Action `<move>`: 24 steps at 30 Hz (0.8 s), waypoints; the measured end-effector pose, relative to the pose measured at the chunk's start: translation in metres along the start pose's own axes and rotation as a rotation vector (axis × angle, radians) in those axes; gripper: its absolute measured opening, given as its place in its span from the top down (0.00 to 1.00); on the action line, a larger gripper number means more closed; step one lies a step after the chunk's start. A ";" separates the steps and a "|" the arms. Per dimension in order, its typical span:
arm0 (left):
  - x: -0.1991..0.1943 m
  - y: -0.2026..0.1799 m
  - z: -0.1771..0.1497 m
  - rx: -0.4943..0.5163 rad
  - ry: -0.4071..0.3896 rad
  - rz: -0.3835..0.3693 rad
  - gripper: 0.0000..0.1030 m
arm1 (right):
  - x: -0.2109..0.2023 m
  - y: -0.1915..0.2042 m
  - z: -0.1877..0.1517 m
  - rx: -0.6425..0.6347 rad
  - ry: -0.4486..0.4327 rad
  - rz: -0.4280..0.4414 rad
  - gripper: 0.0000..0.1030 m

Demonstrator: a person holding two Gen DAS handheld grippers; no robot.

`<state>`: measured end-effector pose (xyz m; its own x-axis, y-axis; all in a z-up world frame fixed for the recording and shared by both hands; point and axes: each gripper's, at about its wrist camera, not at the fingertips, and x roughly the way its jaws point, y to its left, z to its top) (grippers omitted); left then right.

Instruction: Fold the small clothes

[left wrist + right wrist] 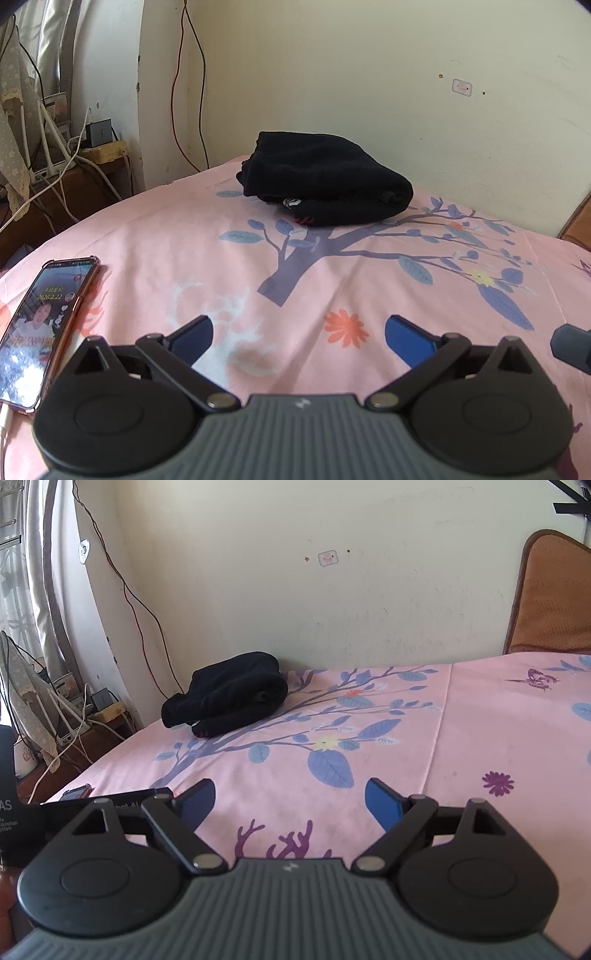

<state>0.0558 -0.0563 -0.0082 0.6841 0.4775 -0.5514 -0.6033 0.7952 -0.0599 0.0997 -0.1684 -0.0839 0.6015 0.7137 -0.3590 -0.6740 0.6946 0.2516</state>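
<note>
A black garment [325,184] lies in a folded bundle on the pink flowered bedsheet [369,288], at the far side by the wall. It also shows in the right wrist view [229,694], far left. My left gripper [298,334] is open and empty, low over the sheet, well short of the garment. My right gripper [289,805] is open and empty, over the sheet to the right of the garment and apart from it.
A lit phone [44,328] lies on the sheet at the left, by my left gripper. Past the bed's left edge are cables and a router on a low table [74,162]. A brown cushion [550,602] leans at the far right. The wall [369,92] bounds the far side.
</note>
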 end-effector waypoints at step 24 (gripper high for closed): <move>-0.008 0.006 -0.003 -0.038 -0.046 -0.051 0.00 | 0.001 -0.002 0.001 0.014 0.012 -0.004 0.12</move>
<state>0.0453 -0.0562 -0.0072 0.7318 0.4541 -0.5082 -0.5818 0.8046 -0.1189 0.1021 -0.1689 -0.0843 0.5986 0.7101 -0.3707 -0.6659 0.6983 0.2625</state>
